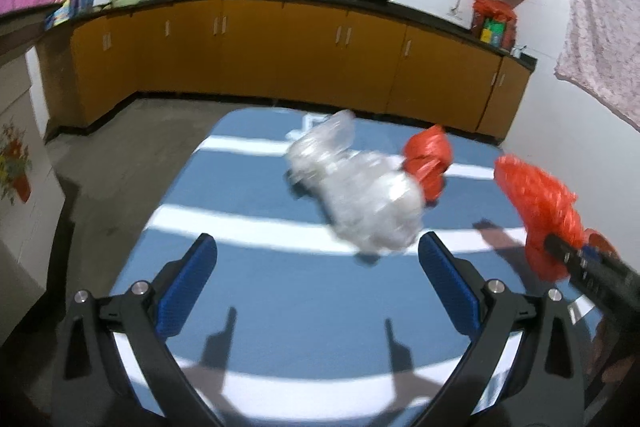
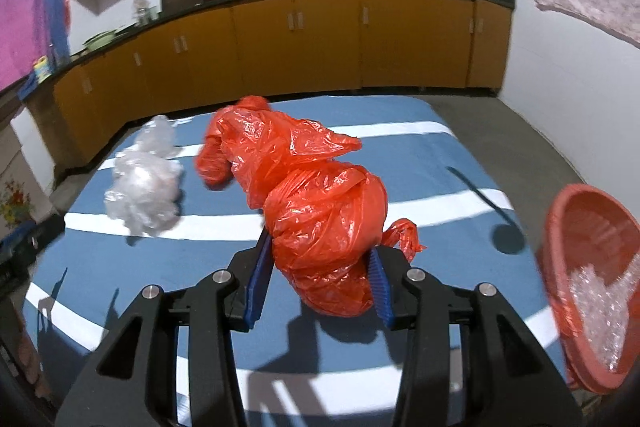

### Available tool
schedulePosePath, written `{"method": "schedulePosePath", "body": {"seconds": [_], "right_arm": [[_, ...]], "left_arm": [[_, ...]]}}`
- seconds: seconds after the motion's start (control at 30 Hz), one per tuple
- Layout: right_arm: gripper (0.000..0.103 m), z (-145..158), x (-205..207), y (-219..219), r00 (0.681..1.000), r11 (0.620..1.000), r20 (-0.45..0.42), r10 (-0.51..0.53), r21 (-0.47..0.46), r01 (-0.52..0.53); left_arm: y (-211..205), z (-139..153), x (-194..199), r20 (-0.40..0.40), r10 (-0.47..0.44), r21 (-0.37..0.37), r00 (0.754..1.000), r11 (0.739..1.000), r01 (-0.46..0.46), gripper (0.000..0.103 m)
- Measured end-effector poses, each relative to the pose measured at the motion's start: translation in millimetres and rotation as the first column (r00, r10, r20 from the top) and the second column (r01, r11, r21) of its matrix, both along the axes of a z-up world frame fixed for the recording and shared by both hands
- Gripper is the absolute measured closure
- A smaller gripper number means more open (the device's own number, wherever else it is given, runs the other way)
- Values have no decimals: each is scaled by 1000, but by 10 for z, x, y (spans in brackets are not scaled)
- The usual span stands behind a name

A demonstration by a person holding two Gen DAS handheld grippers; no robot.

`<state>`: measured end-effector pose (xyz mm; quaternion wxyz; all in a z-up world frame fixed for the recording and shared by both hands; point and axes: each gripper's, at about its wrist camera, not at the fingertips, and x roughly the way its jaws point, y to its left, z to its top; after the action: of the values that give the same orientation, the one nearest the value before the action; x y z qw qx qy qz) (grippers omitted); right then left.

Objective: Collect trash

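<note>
Between the blue pads of the right claw [image 2: 320,275] sits a crumpled red bag [image 2: 320,211], pinched at its bulky lower end so that the loose upper folds stick out ahead of the fingers. A grip on the thick wad rather than a thin flap probably keeps the slippery plastic from sliding free while it is carried. Its shadow falls on the cloth below, so the bag seems lifted clear of the blue-and-white striped worktop [image 2: 420,155].

At the right edge of that view stands a red basket [image 2: 560,227], tilted toward the camera, with clear crinkled plastic already inside; it is likely the place where the trash goes, and the bag is near it but not yet over it.

Left claw [image 1: 318,267] is spread wide and holds nothing. It points at a clear bag [image 1: 360,195] lying on the worktop just ahead of its right pad, a sensible pick for that hand. A second red wad [image 1: 428,159] lies touching the clear bag's far side.
</note>
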<state>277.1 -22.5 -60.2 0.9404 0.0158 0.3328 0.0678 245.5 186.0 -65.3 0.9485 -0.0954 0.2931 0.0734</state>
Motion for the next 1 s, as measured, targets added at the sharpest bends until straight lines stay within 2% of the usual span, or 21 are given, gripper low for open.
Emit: {"method": "schedulePosePath", "body": {"seconds": [0.17,0.27,0.43,0.63,0.73,0.77,0.87,1.0], "right_arm": [[59,-50,-16,-203,999,999,-8,-37,14,37],[59,-69,-4,-290,999,998,-14,-50,26,51],[59,-84,-10,-441,998,997,-15,-60,42,61],[59,-105,-3,-511,997,995,-26,-68,77,70],[59,-99,-27,-517,997,995,-21,-68,76,70],[59,-98,-36,-518,997,995,-20,-69,75,70],[59,-95,-65,-540,997,995,-20,-73,71,75],[59,-66,-119,-574,996,994,-20,-83,71,85]], "left_arm": [[-287,169,353,47,-61,1,997,998,61,5],[-400,114,667,-8,-70,16,998,997,70,13],[-412,-173,1035,-144,-53,-14,988,999,51,31],[-506,-372,1171,-208,-63,23,976,997,69,34],[-563,-388,1217,-221,-79,34,972,995,89,50],[-585,-391,1221,-225,-88,40,970,994,99,59],[-617,-374,1151,-208,-112,43,972,991,123,64],[-614,-293,951,-158,-146,14,977,989,150,65]]}}
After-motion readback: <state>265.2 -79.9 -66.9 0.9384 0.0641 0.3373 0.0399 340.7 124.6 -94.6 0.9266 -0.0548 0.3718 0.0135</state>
